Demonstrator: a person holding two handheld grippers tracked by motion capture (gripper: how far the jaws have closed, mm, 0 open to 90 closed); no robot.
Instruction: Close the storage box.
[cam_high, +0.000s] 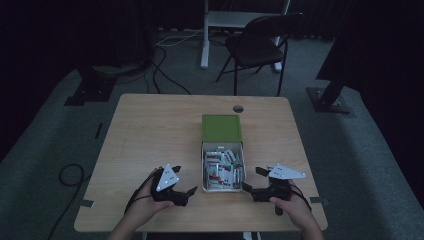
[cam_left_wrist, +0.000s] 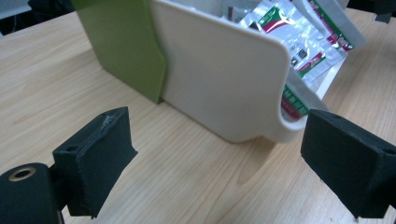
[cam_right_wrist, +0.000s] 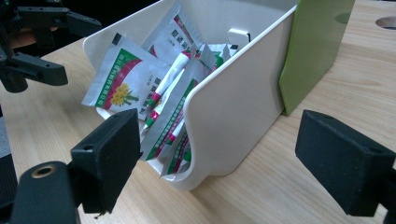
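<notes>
A white open-fronted bin (cam_high: 239, 150) with a green rear section (cam_high: 221, 127) stands mid-table, stuffed with several white sachets (cam_high: 220, 169) printed in red and green. My left gripper (cam_high: 186, 186) rests on the table just left of the bin, open and holding nothing. In the left gripper view the bin's white side wall (cam_left_wrist: 224, 79) lies ahead between the jaws. My right gripper (cam_high: 255, 181) sits just right of the bin, also open and holding nothing. The right gripper view shows the bin's low front lip (cam_right_wrist: 205, 140) and sachets (cam_right_wrist: 121, 74) spilling over it.
The wooden table (cam_high: 150, 135) has a round cable hole (cam_high: 238, 108) behind the bin. A black folding chair (cam_high: 260, 42) and a desk leg (cam_high: 205, 35) stand beyond the table on the grey floor, with cables (cam_high: 165, 75) trailing there.
</notes>
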